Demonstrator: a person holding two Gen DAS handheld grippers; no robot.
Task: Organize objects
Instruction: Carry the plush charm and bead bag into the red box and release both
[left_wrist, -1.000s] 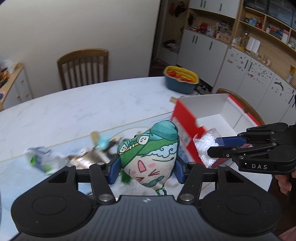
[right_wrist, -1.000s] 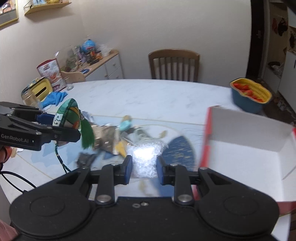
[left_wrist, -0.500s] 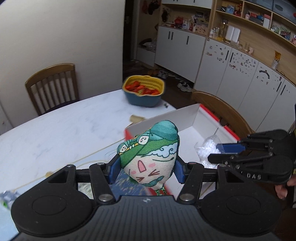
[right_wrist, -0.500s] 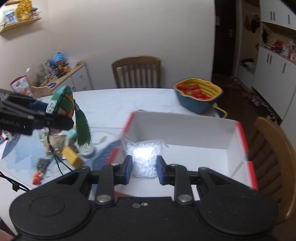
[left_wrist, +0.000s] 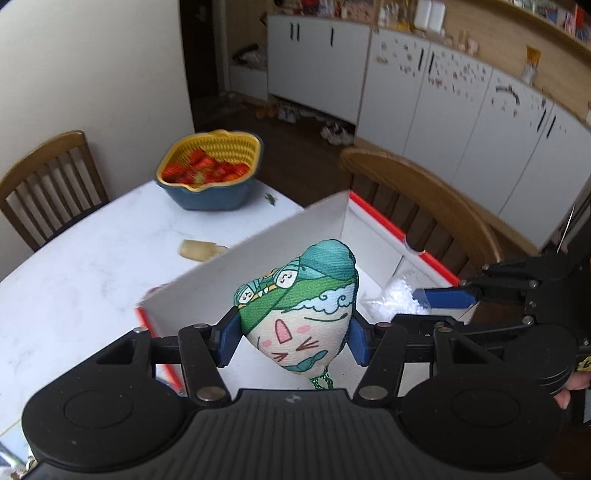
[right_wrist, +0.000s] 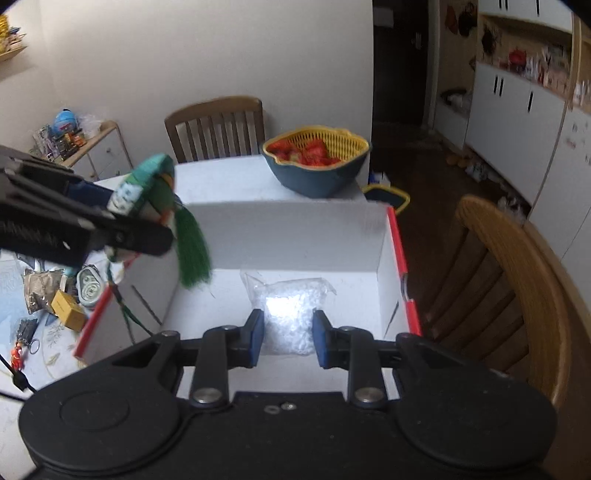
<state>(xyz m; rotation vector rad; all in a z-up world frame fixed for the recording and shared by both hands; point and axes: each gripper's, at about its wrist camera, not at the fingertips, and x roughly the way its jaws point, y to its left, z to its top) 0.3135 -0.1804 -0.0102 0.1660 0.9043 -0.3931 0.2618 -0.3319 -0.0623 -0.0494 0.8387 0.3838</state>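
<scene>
My left gripper (left_wrist: 291, 341) is shut on a stuffed sachet (left_wrist: 299, 306) with a cartoon face, green wrap and green tassel (right_wrist: 192, 247). It hangs over the left part of the white box with red edges (left_wrist: 258, 258). My right gripper (right_wrist: 288, 339) is shut on a clear bag of white pellets (right_wrist: 290, 310) and holds it over the box floor (right_wrist: 354, 295). The right gripper also shows in the left wrist view (left_wrist: 443, 306), holding the bag (left_wrist: 395, 299) at the box's right side. The left gripper shows in the right wrist view (right_wrist: 122, 218).
A blue and yellow basket of red fruit (right_wrist: 317, 162) stands on the white table (left_wrist: 92, 266) behind the box. Wooden chairs (right_wrist: 517, 288) (right_wrist: 214, 129) stand to the right and behind. Several small items (right_wrist: 62, 295) lie left of the box.
Both grippers have carried their objects rightward, from over the cluttered table to above the open box. The bag now sits lower inside the box.
</scene>
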